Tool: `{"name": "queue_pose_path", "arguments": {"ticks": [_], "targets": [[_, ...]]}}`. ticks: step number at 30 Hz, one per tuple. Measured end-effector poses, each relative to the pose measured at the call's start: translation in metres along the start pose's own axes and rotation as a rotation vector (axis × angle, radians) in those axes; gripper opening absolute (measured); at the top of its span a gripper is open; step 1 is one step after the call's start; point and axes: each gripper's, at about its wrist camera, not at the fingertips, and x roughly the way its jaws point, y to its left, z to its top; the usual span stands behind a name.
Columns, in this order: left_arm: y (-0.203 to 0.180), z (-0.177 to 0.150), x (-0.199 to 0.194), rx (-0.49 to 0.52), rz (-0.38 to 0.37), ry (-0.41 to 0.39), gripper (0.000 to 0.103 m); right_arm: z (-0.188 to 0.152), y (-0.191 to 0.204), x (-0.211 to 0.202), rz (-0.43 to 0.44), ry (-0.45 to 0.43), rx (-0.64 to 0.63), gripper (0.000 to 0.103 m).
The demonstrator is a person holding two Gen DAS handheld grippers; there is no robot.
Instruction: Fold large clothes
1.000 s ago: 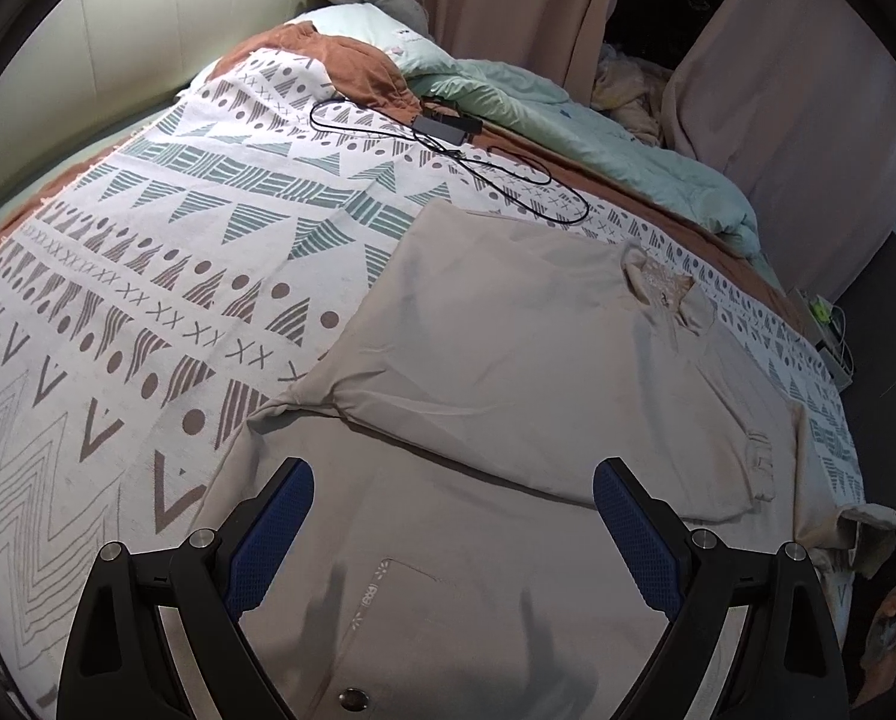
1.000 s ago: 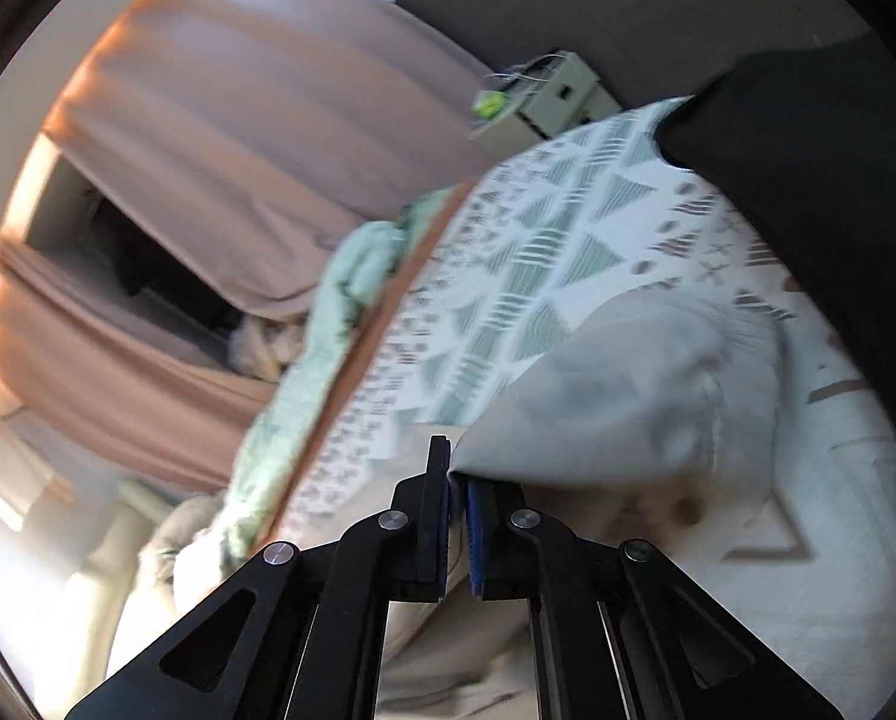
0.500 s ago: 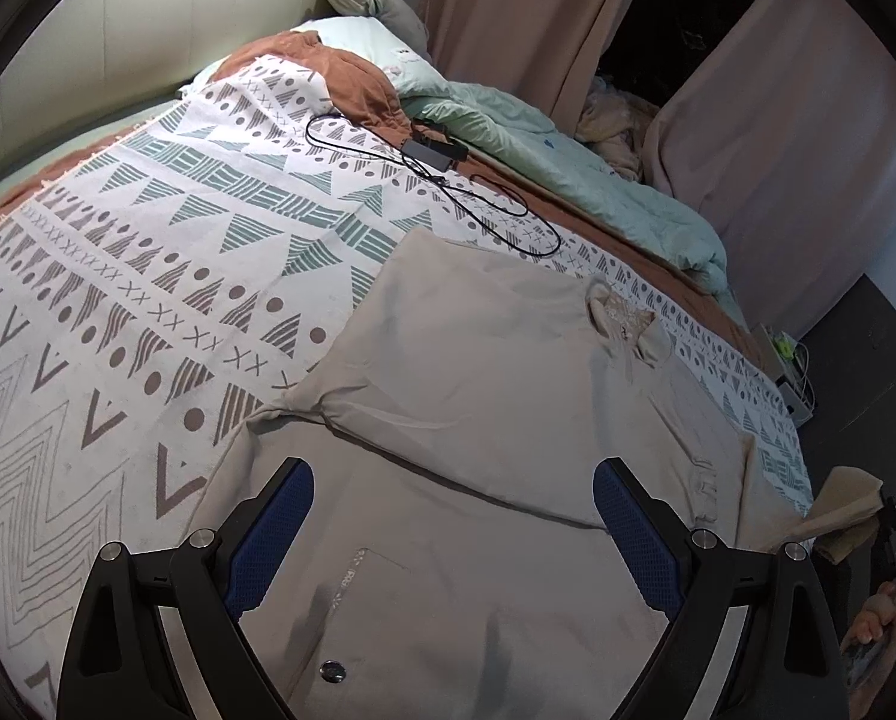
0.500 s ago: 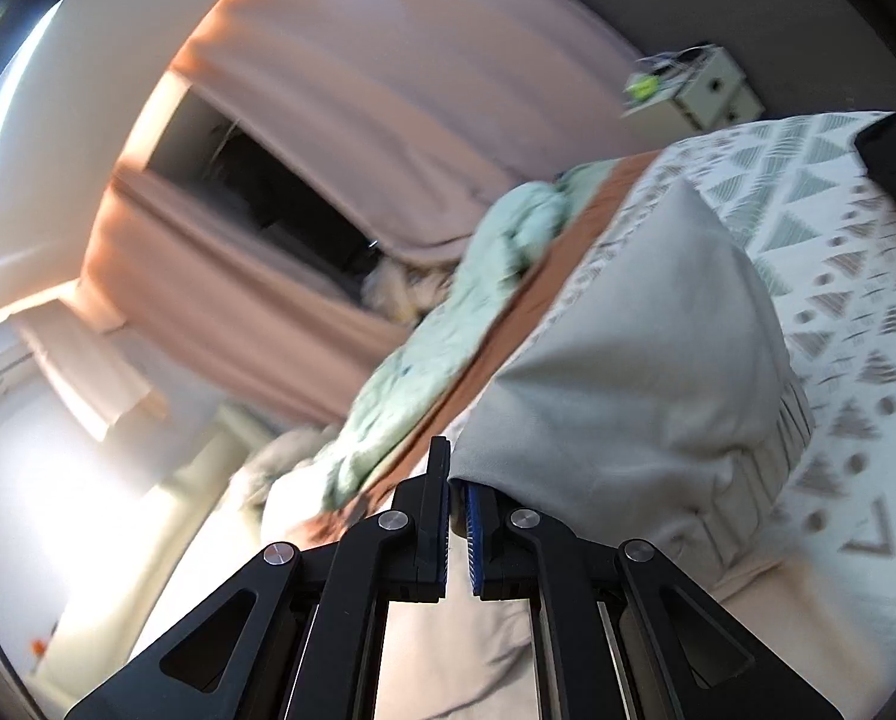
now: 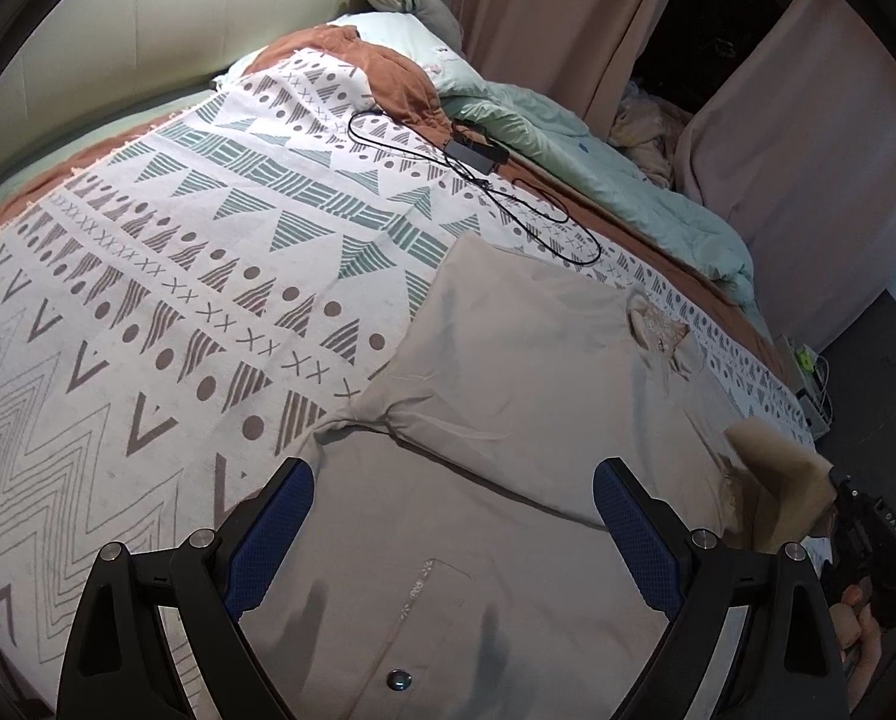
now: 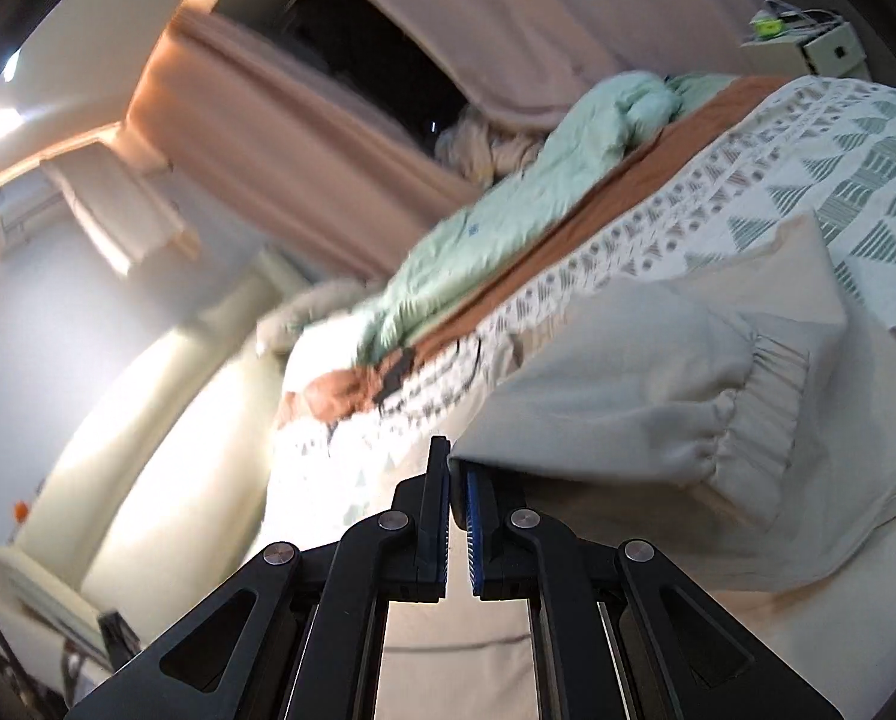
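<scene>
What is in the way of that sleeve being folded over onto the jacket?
Nothing visible. The right gripper holds the sleeve lifted, and the beige jacket beneath lies bare. The black cable rests beyond it.

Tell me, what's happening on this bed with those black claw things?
A person is folding a big beige jacket spread on the patterned bedspread, using a handheld gripper in each hand. The right gripper is shut on the jacket's elastic-cuffed sleeve and holds it lifted off the bed. The left gripper hangs open above the jacket's body, gripping nothing. The other sleeve already lies folded across the chest. A black charger cable lies farther up the bed.
</scene>
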Motion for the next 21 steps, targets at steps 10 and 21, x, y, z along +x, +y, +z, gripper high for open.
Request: {"name": "queue_pose_path", "arguments": {"ticks": [10,21], "targets": [[-0.006,-0.002,0.005,0.018,-0.016,0.016,0.095,-0.053,-0.028,0.075,-0.172,0.393,0.034,0.062],[-0.011,-0.002,0.006,0.015,-0.027,0.006,0.095,-0.02,-0.069,0.015,-0.25,0.223,0.129,0.075]]}}
